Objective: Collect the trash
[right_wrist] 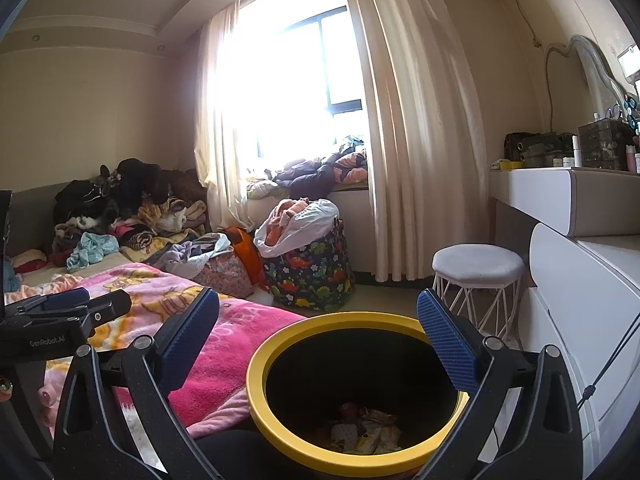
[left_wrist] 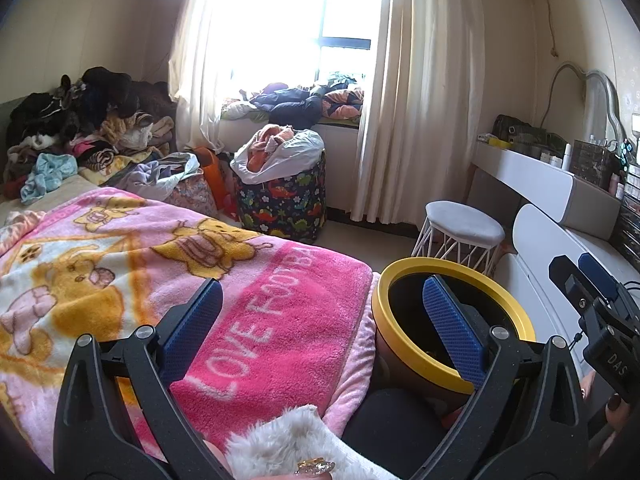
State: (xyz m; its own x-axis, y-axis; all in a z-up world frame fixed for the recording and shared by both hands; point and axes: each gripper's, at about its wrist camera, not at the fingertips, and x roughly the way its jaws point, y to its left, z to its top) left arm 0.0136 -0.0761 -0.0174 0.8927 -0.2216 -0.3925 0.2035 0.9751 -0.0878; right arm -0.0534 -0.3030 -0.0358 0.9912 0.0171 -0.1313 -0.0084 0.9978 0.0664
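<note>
A black bin with a yellow rim (right_wrist: 256,376) stands on the floor beside the bed. Crumpled wrappers and paper scraps (right_wrist: 364,430) lie at its bottom. My right gripper (right_wrist: 320,334) hangs open just above the bin's mouth, with nothing between its blue pads. My left gripper (left_wrist: 320,314) is open and empty too, spread over the corner of a pink cartoon blanket (left_wrist: 260,320) and the bin's rim (left_wrist: 436,264). Each view shows the other tool at its edge: the right gripper (left_wrist: 580,276) and the left gripper (right_wrist: 88,304).
A white stool (right_wrist: 476,264) and a white dresser (right_wrist: 580,280) stand right of the bin. A dinosaur-print basket (right_wrist: 308,276) full of cloth sits by the curtain. Clothes are piled on the bed's far end (left_wrist: 80,128). A fuzzy white sleeve (left_wrist: 280,440) shows below.
</note>
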